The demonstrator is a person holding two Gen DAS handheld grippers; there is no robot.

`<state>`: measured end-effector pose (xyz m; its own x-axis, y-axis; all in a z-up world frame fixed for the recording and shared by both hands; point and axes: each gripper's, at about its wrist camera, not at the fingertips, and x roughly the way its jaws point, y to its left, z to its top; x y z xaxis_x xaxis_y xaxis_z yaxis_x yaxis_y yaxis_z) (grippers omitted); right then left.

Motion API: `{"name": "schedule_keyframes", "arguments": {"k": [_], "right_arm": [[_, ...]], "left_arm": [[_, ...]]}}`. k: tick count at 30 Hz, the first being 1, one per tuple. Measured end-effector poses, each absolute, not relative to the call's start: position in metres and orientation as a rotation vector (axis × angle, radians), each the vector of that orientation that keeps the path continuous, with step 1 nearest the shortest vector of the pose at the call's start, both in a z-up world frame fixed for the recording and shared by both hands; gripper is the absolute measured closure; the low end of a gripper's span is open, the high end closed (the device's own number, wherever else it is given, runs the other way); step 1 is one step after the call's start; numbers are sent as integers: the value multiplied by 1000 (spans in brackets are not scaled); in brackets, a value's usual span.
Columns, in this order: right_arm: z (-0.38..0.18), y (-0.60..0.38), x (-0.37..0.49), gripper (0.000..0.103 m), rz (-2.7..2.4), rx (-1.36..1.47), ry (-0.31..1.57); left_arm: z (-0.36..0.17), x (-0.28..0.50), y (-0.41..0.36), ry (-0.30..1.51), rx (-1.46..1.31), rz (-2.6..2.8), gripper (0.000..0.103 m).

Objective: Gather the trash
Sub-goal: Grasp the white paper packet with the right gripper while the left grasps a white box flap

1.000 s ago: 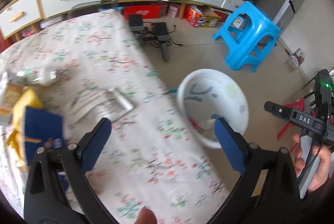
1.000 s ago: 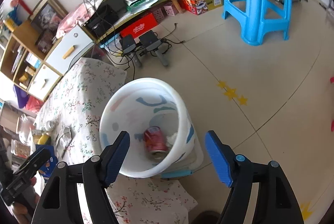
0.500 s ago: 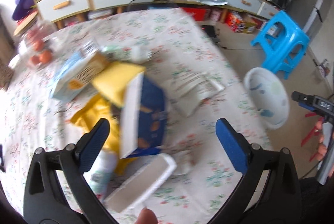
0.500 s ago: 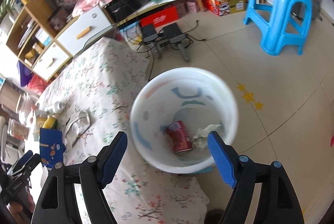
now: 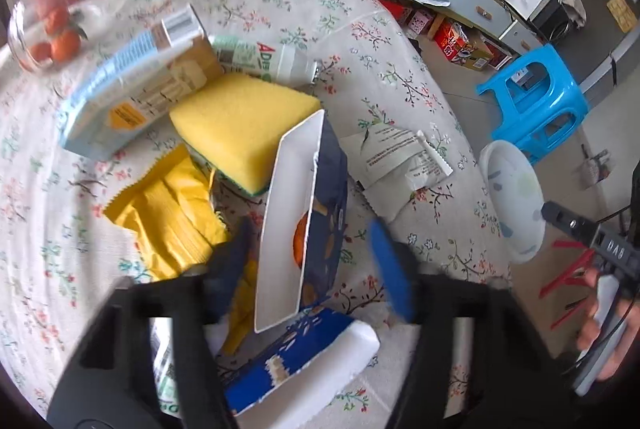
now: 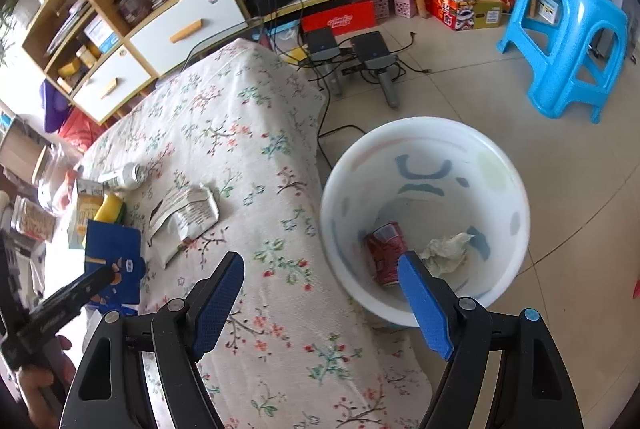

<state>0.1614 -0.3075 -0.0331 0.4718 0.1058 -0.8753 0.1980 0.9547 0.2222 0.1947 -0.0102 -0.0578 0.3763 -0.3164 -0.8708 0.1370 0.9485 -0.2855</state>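
On the floral-cloth bench [image 5: 360,41], the open blue box [image 5: 304,221] lay with its long axis running away from the left gripper [image 5: 308,253], whose jaws were closing around it, pads apart from its sides. The right gripper [image 6: 320,301] hung released beside the white bin [image 6: 500,165].

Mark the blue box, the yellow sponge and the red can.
blue box [image 5: 326,213]: left wrist view, dark blue side.
yellow sponge [image 5: 244,121]: left wrist view, top face.
red can [image 6: 382,249]: right wrist view, its side.
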Motion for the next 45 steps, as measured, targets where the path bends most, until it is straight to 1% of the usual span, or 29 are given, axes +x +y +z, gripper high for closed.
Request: {"name": "schedule_keyframes", "arguments": {"k": [2,3,8,14,20,25,31,32,33,35,36,38,41,45], "right_arm": [[-35,-301,164,22,-52,299,1091],[-36,-297,166,22,-50,292,1096],[-40,-274,179,22,-26,262,1115],[-49,-228,209,22,32,214,1136],[-69,-194,238,22,58,193,1170],[-84,-183,254,22,27,184,1191],[-86,-172,256,22,-10,113,1168],[-86,-170,256,24,-9,100,1163],[-86,-168,255,32,0,92,1157],[-84,-161,254,44,10,63,1149],[-83,-160,254,53,5,48,1147],[-83,-161,252,54,13,46,1146],[-82,-166,251,59,23,66,1143],[-75,-167,245,60,58,86,1134]], "left_arm": [[-56,194,-10,1153,-205,-312,88],[-53,192,-9,1146,-219,-322,89],[-24,175,1,1056,-232,-349,90],[2,158,35,969,-280,-339,90],[1,151,76,953,-299,-276,90],[-5,146,99,966,-311,-234,90],[-13,140,119,988,-320,-202,90],[-14,140,120,990,-322,-200,90],[-14,139,122,993,-324,-198,90],[-14,138,124,995,-330,-197,90],[-15,137,124,995,-334,-197,90],[-14,135,125,992,-338,-199,90],[-12,134,123,987,-335,-207,90],[-10,134,120,982,-328,-222,90]]}}
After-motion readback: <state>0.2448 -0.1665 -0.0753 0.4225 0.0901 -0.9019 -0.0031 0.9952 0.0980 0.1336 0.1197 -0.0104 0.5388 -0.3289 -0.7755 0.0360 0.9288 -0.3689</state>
